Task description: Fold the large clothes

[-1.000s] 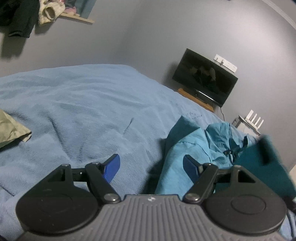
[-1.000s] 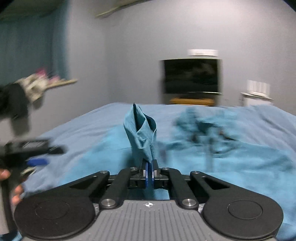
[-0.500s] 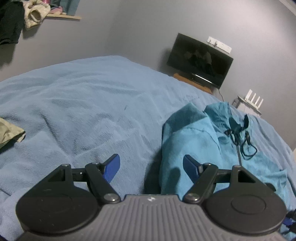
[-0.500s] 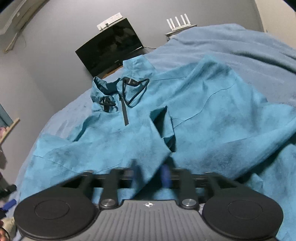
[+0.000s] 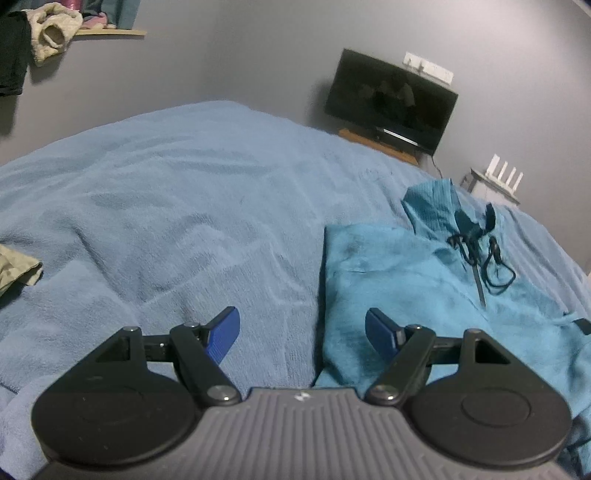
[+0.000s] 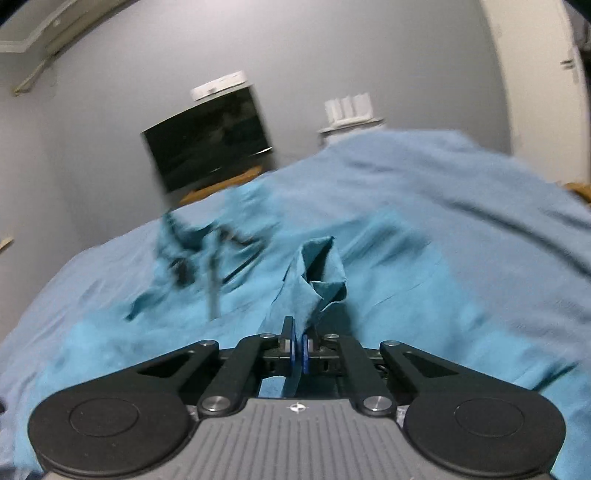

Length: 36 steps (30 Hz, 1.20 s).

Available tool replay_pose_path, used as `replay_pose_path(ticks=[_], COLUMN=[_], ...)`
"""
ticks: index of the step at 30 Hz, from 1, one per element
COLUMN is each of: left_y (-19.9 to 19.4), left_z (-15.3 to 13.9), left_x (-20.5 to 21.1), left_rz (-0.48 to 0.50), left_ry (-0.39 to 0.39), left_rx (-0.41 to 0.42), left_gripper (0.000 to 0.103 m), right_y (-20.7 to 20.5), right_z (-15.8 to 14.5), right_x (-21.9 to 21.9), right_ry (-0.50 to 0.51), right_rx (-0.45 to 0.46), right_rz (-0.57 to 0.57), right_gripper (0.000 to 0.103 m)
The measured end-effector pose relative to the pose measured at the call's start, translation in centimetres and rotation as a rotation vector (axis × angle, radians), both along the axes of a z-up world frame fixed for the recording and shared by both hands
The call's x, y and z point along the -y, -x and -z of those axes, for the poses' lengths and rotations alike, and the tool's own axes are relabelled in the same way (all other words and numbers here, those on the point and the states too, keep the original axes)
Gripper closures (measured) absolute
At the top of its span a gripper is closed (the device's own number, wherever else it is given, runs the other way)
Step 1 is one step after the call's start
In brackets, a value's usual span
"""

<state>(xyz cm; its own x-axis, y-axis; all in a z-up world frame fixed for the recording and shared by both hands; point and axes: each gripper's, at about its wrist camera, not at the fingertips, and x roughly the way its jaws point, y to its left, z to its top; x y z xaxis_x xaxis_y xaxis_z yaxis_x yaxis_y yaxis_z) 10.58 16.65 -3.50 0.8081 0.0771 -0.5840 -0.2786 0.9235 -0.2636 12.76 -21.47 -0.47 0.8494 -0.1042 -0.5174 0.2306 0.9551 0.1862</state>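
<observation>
A teal jacket (image 5: 424, 280) lies spread on the bed (image 5: 184, 206), its collar and black cords (image 5: 491, 258) toward the TV (image 5: 391, 101). The left gripper (image 5: 303, 332) hovers at the jacket's left edge, fingers wide with nothing between them. The right gripper (image 6: 298, 349) has just snapped closed, pinching a raised fold of the jacket (image 6: 314, 273). An olive cloth (image 5: 16, 269) lies at the bed's left edge; a router (image 5: 504, 177) stands right of the TV, and clothes (image 5: 51, 27) hang off a shelf.

Two low wrist views toward television (image 5: 390, 102)
</observation>
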Motion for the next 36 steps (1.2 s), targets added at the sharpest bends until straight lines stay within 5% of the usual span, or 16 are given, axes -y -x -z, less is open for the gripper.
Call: replay_pose_path(ticks=[6, 13, 14, 17, 20, 24, 29, 33, 36], left_y=[-1.1, -2.5, -2.6, -2.7, -2.7, -2.6, -2.7, -2.7, -2.9], left_z=[1.3, 3.8, 4.1, 4.4, 4.5, 4.4, 4.4, 4.5, 4.5], left_x=[1.7, 4.3, 4.4, 4.2, 4.1, 4.2, 4.2, 4.2, 4.2], left_rz=[0.101, 0.223, 0.225, 0.22, 0.219, 0.22, 0.221, 0.222, 0.222], left_ry=[-0.041, -0.156, -0.163, -0.152, -0.148, -0.156, -0.16, -0.159, -0.157], left_rx=[-0.108, -0.275, -0.292, -0.308, -0.31, -0.311, -0.312, -0.315, -0.317], left_gripper=[0.029, 0.029, 0.029, 0.029, 0.029, 0.029, 0.029, 0.029, 0.029], right_y=[-1.2, -1.9, -1.9, -1.7, -0.9, -0.3, -0.3, -1.5, -2.8], right_z=[2.6, 4.9, 5.1, 4.9, 3.8, 2.7, 2.2, 3.3, 4.9], right_x=[5.1, 4.3, 4.2, 4.1, 4.4, 3.6, -0.1, -1.8, -1.8], right_ry=[-0.084, 0.041, 0.061, 0.113, 0.133, 0.143, 0.315, 0.284, 0.311], right_rx=[-0.092, -0.117, -0.126, -0.151, -0.099, -0.024, 0.054, -0.011, -0.134], right_rz=[0.107, 0.136, 0.14, 0.207, 0.243, 0.194, 0.082, -0.135, -0.13], right_gripper=[0.098, 0.096, 0.093, 0.048, 0.042, 0.042, 0.031, 0.04, 0.044])
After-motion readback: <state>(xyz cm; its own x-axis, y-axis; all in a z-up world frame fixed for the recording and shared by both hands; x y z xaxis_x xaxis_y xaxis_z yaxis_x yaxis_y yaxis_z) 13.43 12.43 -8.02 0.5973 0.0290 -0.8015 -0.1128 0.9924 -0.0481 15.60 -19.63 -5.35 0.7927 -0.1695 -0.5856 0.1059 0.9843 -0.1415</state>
